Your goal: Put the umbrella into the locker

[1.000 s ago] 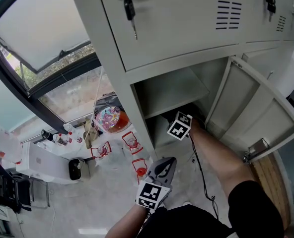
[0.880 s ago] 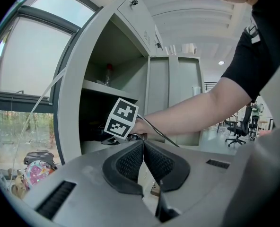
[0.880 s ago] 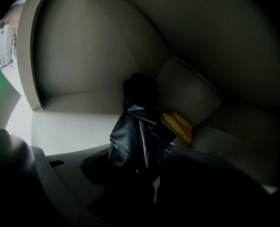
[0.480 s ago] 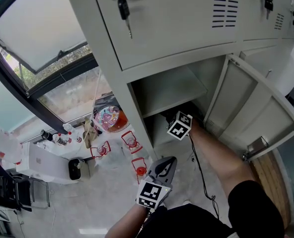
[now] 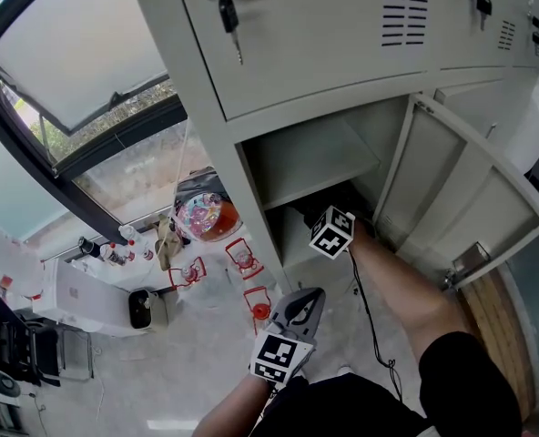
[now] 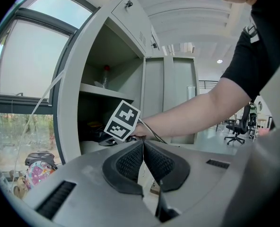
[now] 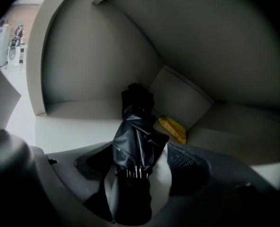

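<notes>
Grey metal lockers (image 5: pixel 324 53) stand beside a big window (image 5: pixel 78 71), and one low locker has its door (image 5: pixel 470 198) swung wide. From your head view you see only your right arm (image 5: pixel 397 285) reaching under the shelf (image 5: pixel 315 167) into the dark bottom part; the umbrella does not show there. Your right gripper view shows what is inside: the black folded umbrella (image 7: pixel 133 141) lies on the locker's bottom, pointing at the back corner, near a small yellow thing (image 7: pixel 174 129). Your right gripper (image 7: pixel 135 161) has its jaws opening wide, with the umbrella's near end between them and the right pad clear of it. Your left gripper (image 5: pixel 299 309) hangs low over the pale floor (image 5: pixel 206 353), outside the locker, its jaws pressed together on nothing. Higher up, keys (image 5: pixel 228 16) hang from a shut locker door
</notes>
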Demonstrator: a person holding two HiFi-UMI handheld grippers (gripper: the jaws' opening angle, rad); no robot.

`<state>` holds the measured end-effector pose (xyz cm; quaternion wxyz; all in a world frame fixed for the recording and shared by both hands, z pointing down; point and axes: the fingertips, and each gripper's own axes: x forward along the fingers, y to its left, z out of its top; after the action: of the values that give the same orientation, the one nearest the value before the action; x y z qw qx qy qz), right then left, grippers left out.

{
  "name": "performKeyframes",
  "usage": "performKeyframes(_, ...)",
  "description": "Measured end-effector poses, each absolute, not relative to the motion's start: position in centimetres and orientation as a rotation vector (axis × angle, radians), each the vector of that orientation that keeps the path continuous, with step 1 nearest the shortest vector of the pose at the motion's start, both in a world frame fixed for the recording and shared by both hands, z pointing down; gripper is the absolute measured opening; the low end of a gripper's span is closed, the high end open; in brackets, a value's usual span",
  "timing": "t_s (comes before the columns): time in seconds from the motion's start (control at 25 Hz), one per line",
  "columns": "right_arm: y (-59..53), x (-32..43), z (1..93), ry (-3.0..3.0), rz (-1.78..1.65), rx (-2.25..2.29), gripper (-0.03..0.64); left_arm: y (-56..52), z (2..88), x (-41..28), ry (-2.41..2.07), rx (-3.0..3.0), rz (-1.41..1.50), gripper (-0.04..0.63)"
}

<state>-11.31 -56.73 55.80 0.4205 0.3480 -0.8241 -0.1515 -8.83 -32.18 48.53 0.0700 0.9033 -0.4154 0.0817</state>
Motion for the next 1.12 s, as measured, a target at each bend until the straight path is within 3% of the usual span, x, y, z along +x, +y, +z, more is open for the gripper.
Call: performKeyframes(1.12,-44.6,-9.3,51.3,-2.354,-0.247,0.872,0.391,-26.6,48.2,-5.2,-1.317,2.673,0.21,0.017)
